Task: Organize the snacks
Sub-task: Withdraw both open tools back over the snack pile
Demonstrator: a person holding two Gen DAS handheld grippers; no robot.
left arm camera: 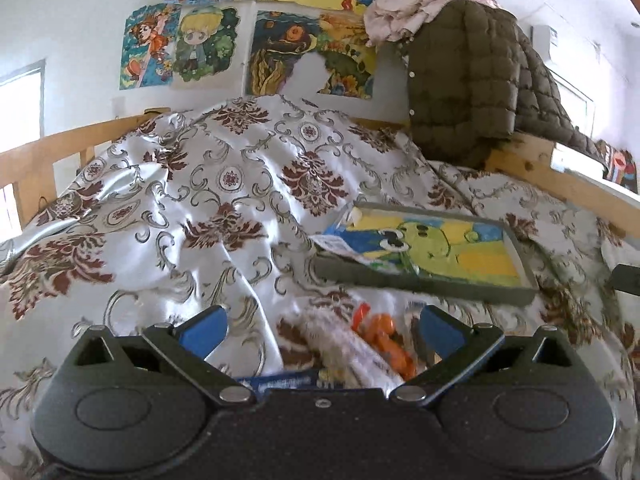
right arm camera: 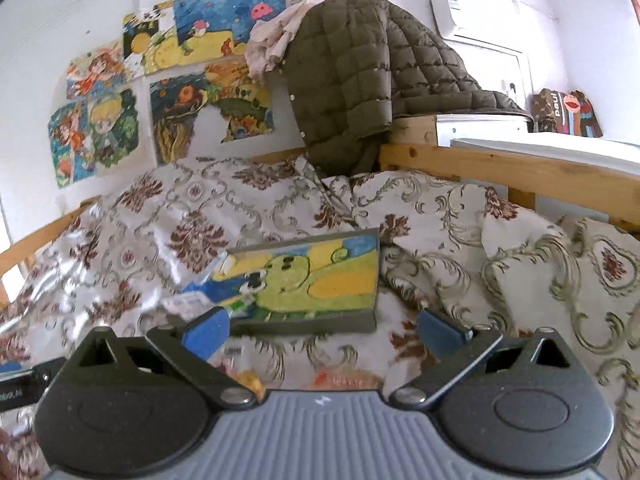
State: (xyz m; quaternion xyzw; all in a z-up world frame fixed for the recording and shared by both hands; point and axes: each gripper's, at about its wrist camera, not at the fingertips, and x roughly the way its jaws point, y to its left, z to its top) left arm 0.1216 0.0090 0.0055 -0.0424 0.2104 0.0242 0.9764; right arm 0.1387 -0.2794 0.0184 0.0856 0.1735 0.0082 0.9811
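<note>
I see a bed point(left arm camera: 240, 184) covered with a silvery damask bedspread point(right arm camera: 460, 232), and I place everything else against the painted tray that lies flat on it. Behind the tray, an olive quilted jacket point(left arm camera: 464, 88) hangs over the wooden bed frame point(right arm camera: 512, 168), and cartoon posters point(left arm camera: 208, 44) cover the wall beyond. The painted tray point(left arm camera: 452, 252) point(right arm camera: 316, 284), grey-edged with a green cartoon figure on yellow and blue, has a blue snack wrapper point(left arm camera: 340, 240) resting across its left corner. In front of the tray, nearer my left gripper point(left arm camera: 322, 328), a clear packet of orange snacks point(left arm camera: 384, 340) lies beside a whitish packet point(left arm camera: 344, 344), both blurred; the blue-padded fingers point(left arm camera: 208, 328) stand wide apart around them, gripping nothing. My right gripper point(right arm camera: 320, 332) hovers in front of the tray, its fingers point(right arm camera: 440, 330) likewise spread and empty, with a small orange-printed packet point(right arm camera: 344, 380) on the bedspread beneath it.
</note>
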